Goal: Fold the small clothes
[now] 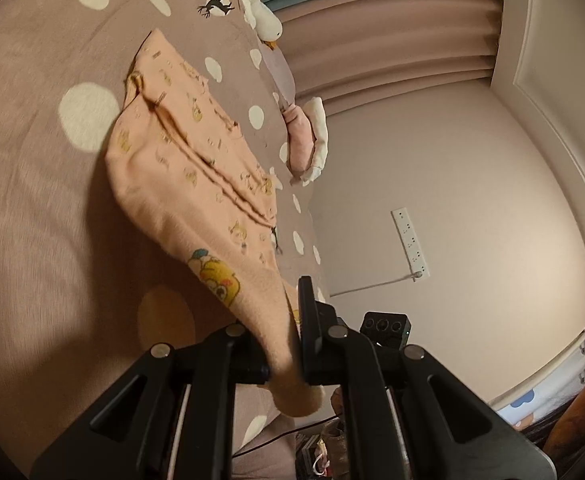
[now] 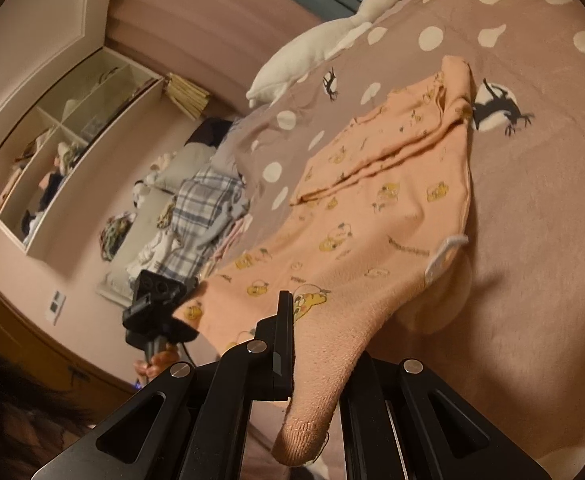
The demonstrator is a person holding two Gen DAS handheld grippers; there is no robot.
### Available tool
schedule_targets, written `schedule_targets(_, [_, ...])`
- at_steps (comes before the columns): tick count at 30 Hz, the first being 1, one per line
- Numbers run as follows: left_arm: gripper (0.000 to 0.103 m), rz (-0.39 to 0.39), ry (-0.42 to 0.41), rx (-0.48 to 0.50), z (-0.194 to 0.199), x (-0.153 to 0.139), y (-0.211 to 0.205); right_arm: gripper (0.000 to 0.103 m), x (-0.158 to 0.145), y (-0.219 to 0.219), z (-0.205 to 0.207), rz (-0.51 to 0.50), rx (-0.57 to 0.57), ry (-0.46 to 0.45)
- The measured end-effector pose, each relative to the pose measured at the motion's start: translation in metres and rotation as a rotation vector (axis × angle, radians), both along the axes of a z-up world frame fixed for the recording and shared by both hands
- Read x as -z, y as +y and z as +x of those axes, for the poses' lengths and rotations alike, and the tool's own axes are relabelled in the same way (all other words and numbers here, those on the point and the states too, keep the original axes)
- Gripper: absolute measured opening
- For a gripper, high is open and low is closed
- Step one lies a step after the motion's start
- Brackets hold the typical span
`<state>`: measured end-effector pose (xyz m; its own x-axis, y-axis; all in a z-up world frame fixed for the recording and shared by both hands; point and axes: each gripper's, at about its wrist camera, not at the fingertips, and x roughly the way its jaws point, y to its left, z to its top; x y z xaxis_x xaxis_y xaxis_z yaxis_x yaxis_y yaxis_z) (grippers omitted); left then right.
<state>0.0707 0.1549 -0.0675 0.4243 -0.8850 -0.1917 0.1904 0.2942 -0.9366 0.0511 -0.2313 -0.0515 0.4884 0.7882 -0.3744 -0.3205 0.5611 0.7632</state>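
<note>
You see a peach-pink garment (image 1: pixel 180 160) printed with small yellow cartoon figures, lying on a dusty mauve bedspread (image 1: pixel 32 160) with cream polka dots and black deer silhouettes. Your grippers are black. The plush goose (image 2: pixel 312 52) is white with an orange beak.

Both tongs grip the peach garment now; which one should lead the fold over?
Neither clearly: the left tongs and right tongs each clamp a corner of the peach garment, lifted off the bedspread. Probably move both together.

both tools (image 1: pixel 288 344) (image 2: pixel 312 344) clamped, raised
</note>
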Motion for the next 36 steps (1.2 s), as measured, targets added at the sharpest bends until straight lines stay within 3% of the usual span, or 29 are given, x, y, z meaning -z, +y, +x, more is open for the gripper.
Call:
schedule_targets(13, [0.007,0.02,-0.017,-0.043,0.067,-0.03,0.006,0.005,-0.036,0.003,0.068,0.008,0.044,-0.044])
schedule_targets(24, [0.007,0.027,0.046,-0.066,0.154,-0.023,0.003,0.005,-0.038,-0.001,0.141,-0.026,0.082,0.002])
schedule_targets(28, [0.007,0.054,0.068,-0.078,0.192,-0.021,-0.003,0.005,-0.035,-0.004,0.173,-0.025,0.107,0.03])
schedule_targets(36, [0.007,0.2,0.126,-0.111,0.272,-0.004,-0.019,0.005,-0.022,-0.01,0.242,-0.076,0.18,0.09])
